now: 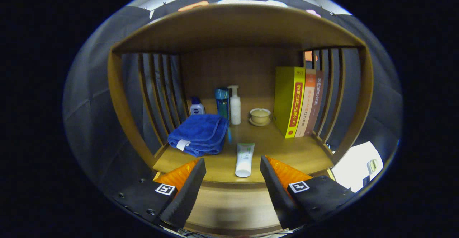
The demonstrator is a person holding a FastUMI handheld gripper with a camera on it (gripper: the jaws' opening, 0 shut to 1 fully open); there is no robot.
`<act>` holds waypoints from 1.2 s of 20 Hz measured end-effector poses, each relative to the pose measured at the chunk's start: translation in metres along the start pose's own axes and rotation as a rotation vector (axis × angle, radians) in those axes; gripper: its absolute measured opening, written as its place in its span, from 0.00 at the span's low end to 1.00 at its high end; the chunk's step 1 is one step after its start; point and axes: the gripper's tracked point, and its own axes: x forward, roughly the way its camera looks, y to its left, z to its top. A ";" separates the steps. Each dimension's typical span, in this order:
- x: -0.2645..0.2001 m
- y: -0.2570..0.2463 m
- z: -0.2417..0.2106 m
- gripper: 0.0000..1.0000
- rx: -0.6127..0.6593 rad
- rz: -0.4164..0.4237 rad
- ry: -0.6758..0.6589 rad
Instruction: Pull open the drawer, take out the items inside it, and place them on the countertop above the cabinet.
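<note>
Our gripper (pixel 233 180) is open and empty; the tube (pixel 245 159) lies just ahead between the fingers, lengthwise toward us.

We see a warm brown wooden counter (pixel 308 157) carrying a deep blue towel (pixel 200 133) with a white tag, a white tube (pixel 245 159) marked green, a teal bottle (pixel 222 101), a white pump bottle (pixel 235 106), a cream bowl (pixel 260 115) and a yellow book (pixel 288 101) with a red spine panel.
</note>
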 end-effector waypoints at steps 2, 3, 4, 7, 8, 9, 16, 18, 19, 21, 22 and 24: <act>-0.019 0.003 0.003 0.99 0.007 0.010 -0.079; -0.029 0.004 0.002 0.99 0.016 0.014 -0.110; -0.038 0.005 0.002 0.99 0.022 0.022 -0.146; -0.066 0.002 -0.006 0.99 0.019 0.023 -0.223; -0.074 0.000 -0.009 0.99 0.012 0.017 -0.245; -0.083 -0.002 -0.012 0.99 0.004 0.010 -0.266; -0.128 0.000 -0.013 0.99 0.000 0.014 -0.388; -0.138 0.001 -0.015 0.99 0.008 0.027 -0.415; -0.142 0.002 -0.019 0.99 0.016 0.029 -0.427; -0.143 0.002 -0.029 0.99 0.017 0.029 -0.450; -0.144 0.001 -0.037 0.99 0.014 0.022 -0.459; -0.166 -0.012 -0.060 0.99 0.019 0.006 -0.467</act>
